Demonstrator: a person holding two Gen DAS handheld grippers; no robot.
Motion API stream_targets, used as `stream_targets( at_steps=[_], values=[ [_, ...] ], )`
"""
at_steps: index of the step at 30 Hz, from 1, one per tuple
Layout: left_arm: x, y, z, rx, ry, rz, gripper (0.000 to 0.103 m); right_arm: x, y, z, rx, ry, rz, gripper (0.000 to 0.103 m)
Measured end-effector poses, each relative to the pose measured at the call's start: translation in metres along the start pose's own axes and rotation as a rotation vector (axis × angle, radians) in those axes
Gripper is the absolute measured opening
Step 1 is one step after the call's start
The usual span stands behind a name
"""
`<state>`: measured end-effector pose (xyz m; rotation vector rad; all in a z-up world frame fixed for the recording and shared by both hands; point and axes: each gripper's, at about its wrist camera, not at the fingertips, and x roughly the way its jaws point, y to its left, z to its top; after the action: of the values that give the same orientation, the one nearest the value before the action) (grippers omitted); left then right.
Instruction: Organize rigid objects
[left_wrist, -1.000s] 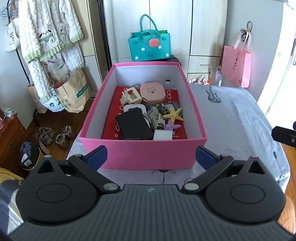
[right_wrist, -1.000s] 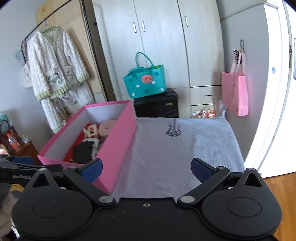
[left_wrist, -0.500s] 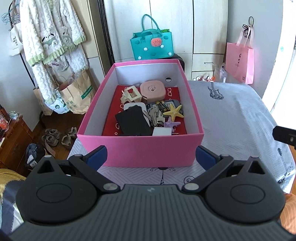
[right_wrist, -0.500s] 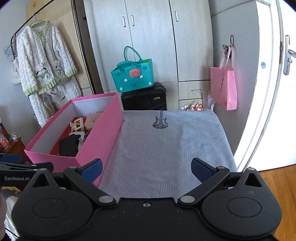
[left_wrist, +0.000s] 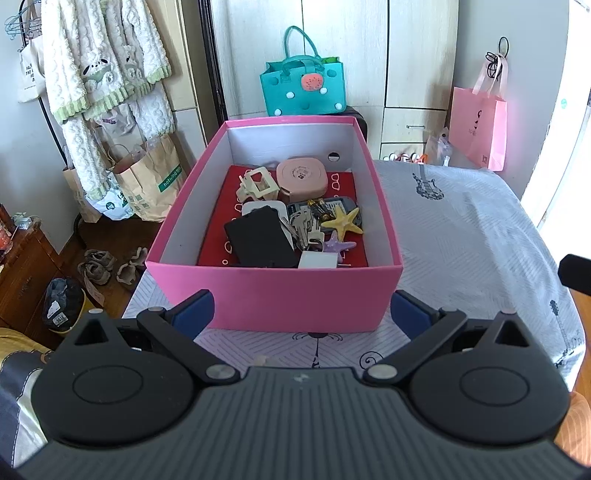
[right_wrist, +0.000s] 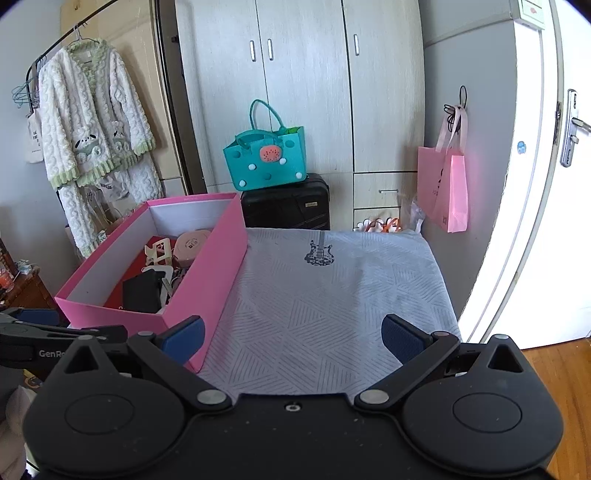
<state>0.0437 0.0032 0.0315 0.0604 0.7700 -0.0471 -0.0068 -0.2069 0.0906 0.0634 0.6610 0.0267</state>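
Note:
A pink box (left_wrist: 280, 295) stands on the grey patterned tablecloth (left_wrist: 461, 229). Inside lie a black wallet (left_wrist: 258, 240), a round pink case (left_wrist: 301, 177), a cream hair claw (left_wrist: 256, 186), keys (left_wrist: 303, 227), a yellow starfish (left_wrist: 341, 221), a purple starfish (left_wrist: 336, 245) and a white block (left_wrist: 317, 260). My left gripper (left_wrist: 301, 314) is open and empty, just in front of the box's near wall. My right gripper (right_wrist: 291, 336) is open and empty over the cloth (right_wrist: 332, 295), to the right of the box (right_wrist: 207, 273).
A teal bag (right_wrist: 267, 155) sits on a black suitcase (right_wrist: 288, 203) behind the table. A pink bag (right_wrist: 448, 188) hangs at right by a white door (right_wrist: 546, 184). Robes (left_wrist: 103, 74), paper bags (left_wrist: 151, 177) and shoes (left_wrist: 99, 264) are at left.
Both grippers have drawn back and risen from the box, so the box looks smaller and farther. Both stay open and empty. The items in the box have not moved.

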Motion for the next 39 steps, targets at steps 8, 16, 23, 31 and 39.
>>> stream_targets(
  at_steps=[8, 16, 23, 31, 39],
  values=[
    [-0.004, -0.001, -0.001, -0.005, -0.031, 0.027, 0.103, 0.003, -0.004, -0.002, 0.015, 0.000, -0.006, 0.103],
    [-0.006, -0.005, -0.005, 0.006, -0.054, 0.044, 0.103, 0.006, -0.003, -0.009, 0.018, -0.002, 0.003, 0.103],
    [-0.006, -0.008, -0.006, 0.020, -0.056, 0.045, 0.103, 0.008, -0.001, -0.010, 0.014, 0.002, 0.000, 0.103],
    [-0.007, -0.009, -0.007, 0.023, -0.058, 0.032, 0.103, 0.008, -0.004, -0.012, 0.022, 0.002, -0.006, 0.103],
    [-0.005, -0.005, -0.008, 0.003, -0.048, 0.022, 0.103, 0.010, -0.002, -0.013, 0.020, 0.010, -0.011, 0.103]
  ],
)
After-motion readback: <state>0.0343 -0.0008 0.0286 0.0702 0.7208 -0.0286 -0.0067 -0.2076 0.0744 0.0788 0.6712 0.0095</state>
